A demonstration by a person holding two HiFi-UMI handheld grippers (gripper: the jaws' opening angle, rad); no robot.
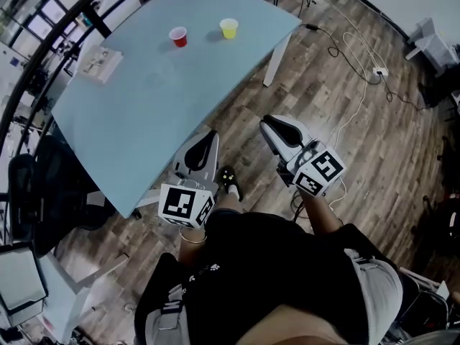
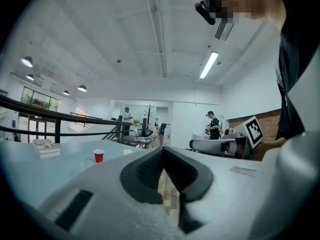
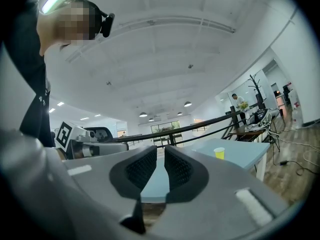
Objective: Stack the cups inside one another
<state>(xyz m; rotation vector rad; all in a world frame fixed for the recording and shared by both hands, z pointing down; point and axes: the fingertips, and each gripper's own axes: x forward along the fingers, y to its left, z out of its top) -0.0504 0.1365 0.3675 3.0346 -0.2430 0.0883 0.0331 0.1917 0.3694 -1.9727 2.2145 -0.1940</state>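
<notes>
A red cup (image 1: 177, 37) and a yellow cup (image 1: 228, 28) stand upright and apart at the far end of the light blue table (image 1: 144, 128). My left gripper (image 1: 207, 139) hangs over the table's near edge, far from both cups. Its jaws are shut with nothing between them. My right gripper (image 1: 268, 123) is over the wooden floor to the right of the table, its jaws a narrow slit apart and empty. The left gripper view shows its own gripper (image 2: 163, 153), the red cup (image 2: 99, 155) and the yellow cup (image 2: 128, 152). In the right gripper view, beyond the gripper (image 3: 160, 156), only the yellow cup (image 3: 219, 153) shows.
A small stack of books (image 1: 99, 63) lies at the table's left side. A white table leg (image 1: 277, 60) stands near the right gripper. Cables and a power strip (image 1: 379, 71) lie on the floor at right. A dark chair (image 1: 32, 185) stands at left. Two people (image 2: 213, 124) stand far off.
</notes>
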